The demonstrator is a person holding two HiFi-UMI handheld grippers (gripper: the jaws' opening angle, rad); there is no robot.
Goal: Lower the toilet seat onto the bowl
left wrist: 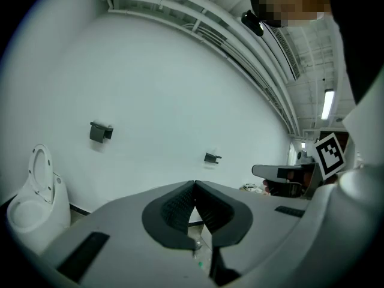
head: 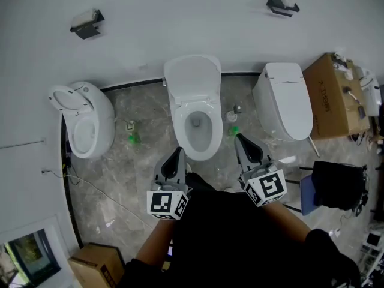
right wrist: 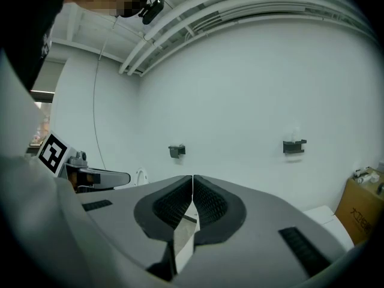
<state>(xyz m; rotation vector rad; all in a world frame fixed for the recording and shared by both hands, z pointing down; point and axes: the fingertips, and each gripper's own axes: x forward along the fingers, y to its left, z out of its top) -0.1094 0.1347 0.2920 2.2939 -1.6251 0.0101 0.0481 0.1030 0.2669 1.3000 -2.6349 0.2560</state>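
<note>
In the head view three white toilets stand along the wall. The middle toilet [head: 197,125] has its lid and seat [head: 192,78] raised against the wall, and the bowl is open. My left gripper [head: 178,151] hangs shut and empty just short of the bowl's front rim, slightly left. My right gripper [head: 239,138] is shut and empty to the right of the bowl. In the left gripper view the jaws [left wrist: 194,185] meet with nothing between them. The right gripper view shows its jaws [right wrist: 192,179] closed the same way, pointing at the white wall.
The left toilet [head: 87,122] has its seat [head: 65,98] up; the right toilet [head: 287,101] has its lid down. A cardboard box [head: 330,101] and a black chair [head: 336,185] stand at the right. Two black holders [head: 87,24] [head: 282,5] hang on the wall. Green items [head: 133,138] lie on the floor.
</note>
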